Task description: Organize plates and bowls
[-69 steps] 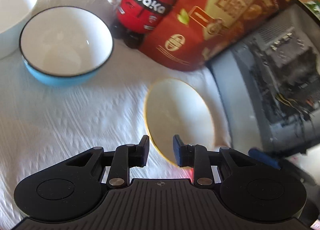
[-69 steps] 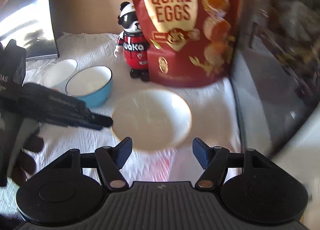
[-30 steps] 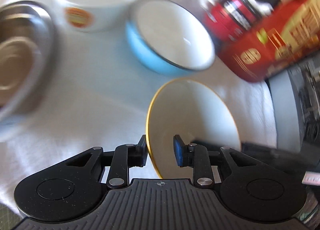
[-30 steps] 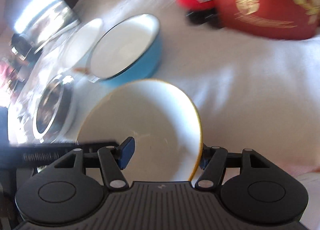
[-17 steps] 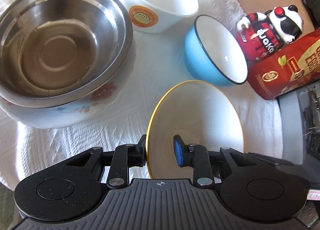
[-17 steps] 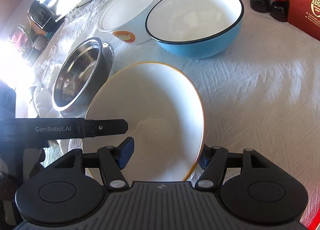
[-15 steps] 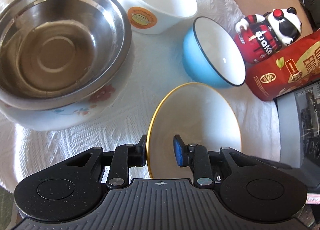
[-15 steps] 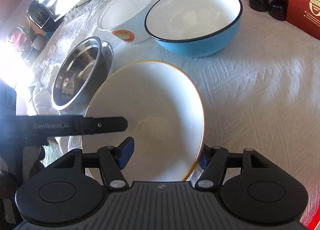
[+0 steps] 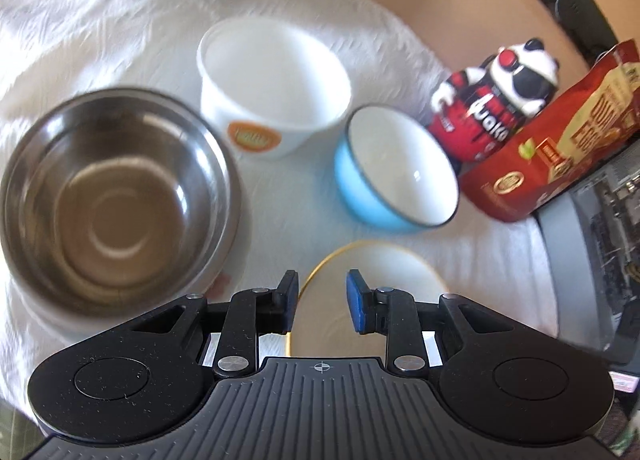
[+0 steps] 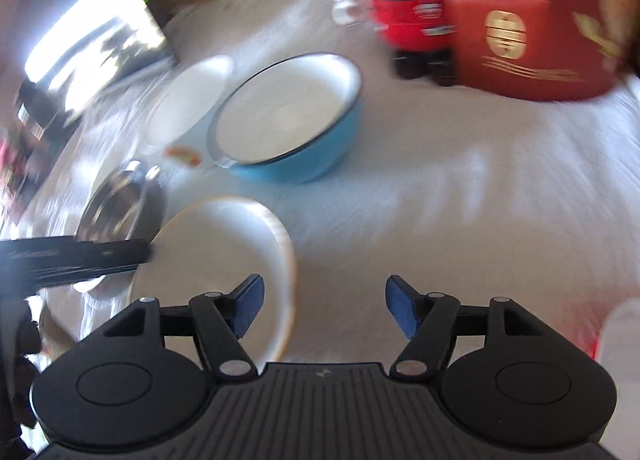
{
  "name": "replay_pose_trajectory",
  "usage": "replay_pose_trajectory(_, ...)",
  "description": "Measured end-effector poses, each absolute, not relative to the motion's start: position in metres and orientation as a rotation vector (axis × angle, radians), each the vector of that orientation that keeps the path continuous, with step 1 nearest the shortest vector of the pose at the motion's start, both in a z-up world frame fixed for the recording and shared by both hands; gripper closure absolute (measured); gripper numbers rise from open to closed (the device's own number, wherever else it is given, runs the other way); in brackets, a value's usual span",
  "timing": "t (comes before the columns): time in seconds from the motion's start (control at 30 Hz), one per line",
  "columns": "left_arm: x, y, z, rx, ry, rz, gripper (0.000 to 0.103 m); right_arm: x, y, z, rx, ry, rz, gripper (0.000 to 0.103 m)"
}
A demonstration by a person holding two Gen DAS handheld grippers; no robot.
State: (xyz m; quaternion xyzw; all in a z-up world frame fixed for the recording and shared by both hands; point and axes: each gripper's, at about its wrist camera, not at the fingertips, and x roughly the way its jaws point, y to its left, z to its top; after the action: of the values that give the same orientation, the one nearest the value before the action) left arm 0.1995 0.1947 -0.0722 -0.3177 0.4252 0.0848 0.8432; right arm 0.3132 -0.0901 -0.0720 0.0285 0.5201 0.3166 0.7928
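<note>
Left wrist view: "uoka" is read on the red panda figurine point(image 9: 494, 116), while the lettering on the red pouch point(image 9: 560, 164) is blurred and cut off. The gold-rimmed plate point(image 9: 380, 280) is pinched at its rim by the narrowly parted left gripper point(image 9: 322, 300), beside the steel bowl point(image 9: 108, 200). The right gripper point(image 10: 322, 308) is seen spread wide, holding nothing, the plate's edge lying left of it.
</note>
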Motion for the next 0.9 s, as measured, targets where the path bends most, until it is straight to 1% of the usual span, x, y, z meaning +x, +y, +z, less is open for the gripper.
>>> replay_pose_trajectory(0.07, 0.205, 0.196, -0.068, -0.671, 0.889, 0.170, 0.073, 0.320, -0.102, -0.075, 0.109, 1.116, 0.641, 0.024)
replay_pose_trajectory(0.3, 0.233, 0.201, -0.065, -0.669, 0.896, 0.127, 0.073, 0.337, -0.133, -0.089, 0.375, 1.144, 0.575, 0.023)
replay_pose_trajectory(0.37, 0.245, 0.198, -0.063, -0.671, 0.897, 0.142, 0.073, 0.341, -0.134, -0.088, 0.365, 1.113, 0.555, 0.019)
replay_pose_trajectory(0.43, 0.255, 0.196, -0.061, -0.704, 0.897, 0.145, 0.073, 0.348, -0.132, -0.093, 0.332, 1.121, 0.506, 0.019)
replay_pose_trajectory(0.53, 0.269, 0.191, -0.060, -0.687, 0.909, 0.153, 0.073, 0.363, -0.130, -0.111, 0.358, 1.195, 0.495, 0.019)
replay_pose_trajectory(0.57, 0.274, 0.191, -0.061, -0.684, 0.917, 0.165, 0.073, 0.367, -0.130, -0.117, 0.357, 1.213, 0.485, 0.014)
replay_pose_trajectory(0.63, 0.283, 0.190, -0.063, -0.683, 0.935, 0.187, 0.073, 0.371, -0.127, -0.118, 0.361, 1.208, 0.506, 0.011)
replay_pose_trajectory(0.7, 0.289, 0.188, -0.064, -0.681, 0.950, 0.205, 0.073, 0.374, -0.121, -0.120, 0.330, 1.218, 0.523, 0.006)
replay_pose_trajectory(0.73, 0.291, 0.187, -0.064, -0.681, 0.953, 0.204, 0.073, 0.375, -0.119, -0.121, 0.320, 1.225, 0.536, 0.001)
replay_pose_trajectory(0.77, 0.292, 0.187, -0.064, -0.678, 0.954, 0.198, 0.073, 0.376, -0.116, -0.122, 0.311, 1.230, 0.551, 0.000)
replay_pose_trajectory(0.9, 0.292, 0.190, -0.065, -0.673, 0.958, 0.179, 0.073, 0.375, -0.109, -0.120, 0.272, 1.236, 0.559, 0.000)
